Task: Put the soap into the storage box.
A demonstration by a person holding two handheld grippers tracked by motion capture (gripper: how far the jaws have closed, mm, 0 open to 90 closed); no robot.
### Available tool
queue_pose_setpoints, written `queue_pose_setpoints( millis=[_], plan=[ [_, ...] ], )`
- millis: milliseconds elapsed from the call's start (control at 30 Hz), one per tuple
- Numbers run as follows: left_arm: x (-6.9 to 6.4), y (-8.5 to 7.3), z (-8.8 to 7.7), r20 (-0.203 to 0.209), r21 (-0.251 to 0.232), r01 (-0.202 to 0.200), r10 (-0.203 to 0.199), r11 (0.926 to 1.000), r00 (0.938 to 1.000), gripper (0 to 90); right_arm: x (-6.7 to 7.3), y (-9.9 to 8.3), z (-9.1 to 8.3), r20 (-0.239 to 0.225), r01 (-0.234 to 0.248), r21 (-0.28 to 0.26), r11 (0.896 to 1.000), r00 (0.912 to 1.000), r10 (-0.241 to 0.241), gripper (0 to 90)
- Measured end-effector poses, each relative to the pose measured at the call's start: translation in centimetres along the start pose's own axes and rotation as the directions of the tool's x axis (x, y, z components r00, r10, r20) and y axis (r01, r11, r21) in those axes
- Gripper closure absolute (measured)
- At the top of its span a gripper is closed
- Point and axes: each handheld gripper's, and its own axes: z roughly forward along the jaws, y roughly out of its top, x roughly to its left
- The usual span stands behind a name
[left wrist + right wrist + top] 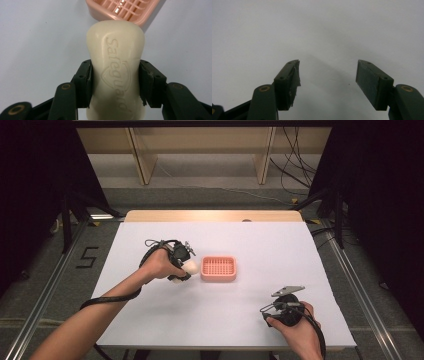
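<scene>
Soap bar on its way to the pink dish

The white table (150,320) holds a pink plastic soap dish (218,268) with a grid floor, near its middle. The left gripper (115,83) pinches a smooth cream soap bar (115,62) by its narrow waist just beside the dish, likely to drop it in. The right gripper (328,82) rests near the front edge, jaws spread, holding nothing.

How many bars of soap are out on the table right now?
1. The soap bar is clamped in the left gripper, just left of the pink soap dish. The dish's grid looks bare, so none seems hidden there.
</scene>
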Motion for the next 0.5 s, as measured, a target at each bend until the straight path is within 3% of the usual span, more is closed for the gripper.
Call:
queue_pose_setpoints(
  millis=[100, 133, 267, 500],
  plan=[
    [0.0, 0.3, 0.0, -0.001, -0.002, -0.012, 0.012, 0.9999, 0.9999, 49.0, 0.0, 0.0, 0.0, 0.003, 0.004, 0.001, 1.000, 1.0000, -0.004, 36.2],
    [0.2, 0.5, 0.0, -0.007, 0.004, -0.043, 0.043, 0.9990, 0.9990, 49.0, 0.0, 0.0, 0.0, 0.005, 0.003, 0.001, 1.000, 1.0000, -0.003, 36.2],
    [0.1, 0.7, 0.0, -0.001, -0.007, -0.023, 0.023, 0.9997, 0.9997, 49.0, 0.0, 0.0, 0.0, 0.004, 0.005, 0.002, 1.000, 1.0000, -0.005, 36.2],
    [0.2, 1.1, 0.0, -0.007, -0.019, -0.045, 0.044, 0.9988, 0.9990, 49.0, 0.0, 0.0, -0.1, 0.003, 0.006, 0.001, 1.000, 1.0000, -0.006, 36.2]
  ],
)
